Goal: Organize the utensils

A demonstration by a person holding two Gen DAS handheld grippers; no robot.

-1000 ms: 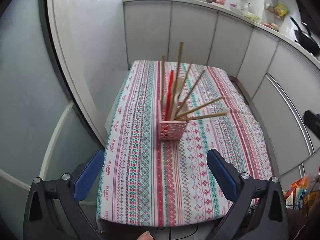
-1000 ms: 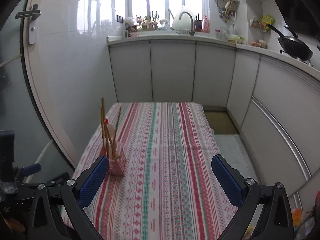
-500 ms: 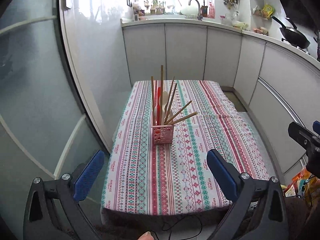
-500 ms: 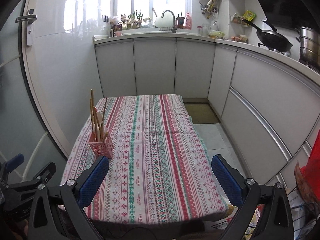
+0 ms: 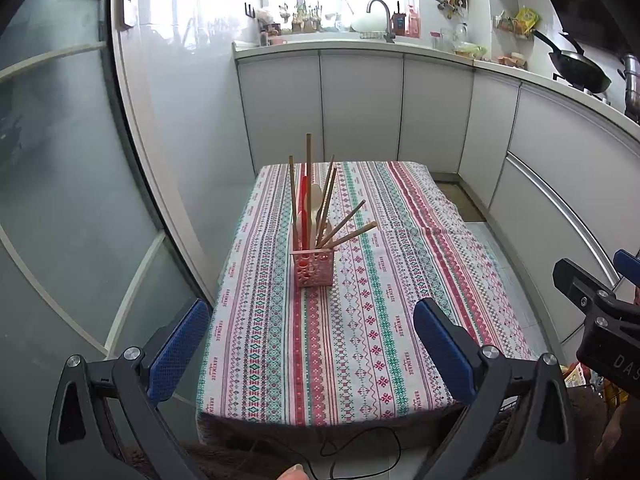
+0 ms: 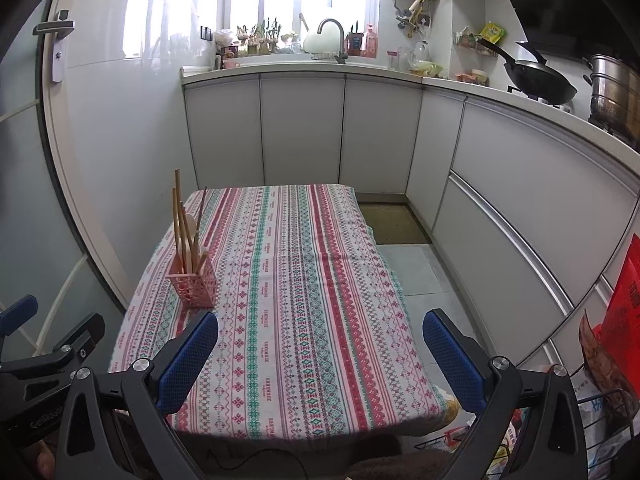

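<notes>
My left gripper [image 5: 308, 344] hangs level off the near end of the bench [image 5: 360, 340], blue-padded fingers [image 5: 178, 350] spread wide, nothing between them. My right gripper [image 6: 320, 354] sits likewise, fingers [image 6: 452, 354] wide apart and empty, pointing down the length of the bench. In the left view its body is cut off at the right edge; white letters "DAS" show, the rest lost. In the right view the left gripper's body reads "GenRobot", partly cropped. Tablecloth [image 6: 304, 280] print repeats "HANDMADE". Farther on, left of centre, the pink holder [image 5: 312, 267] stands upright with chopsticks [image 5: 308, 184] fanned out, a red handle [image 5: 305, 208] and pale spoons among them; the spoons are hard to separate.
</notes>
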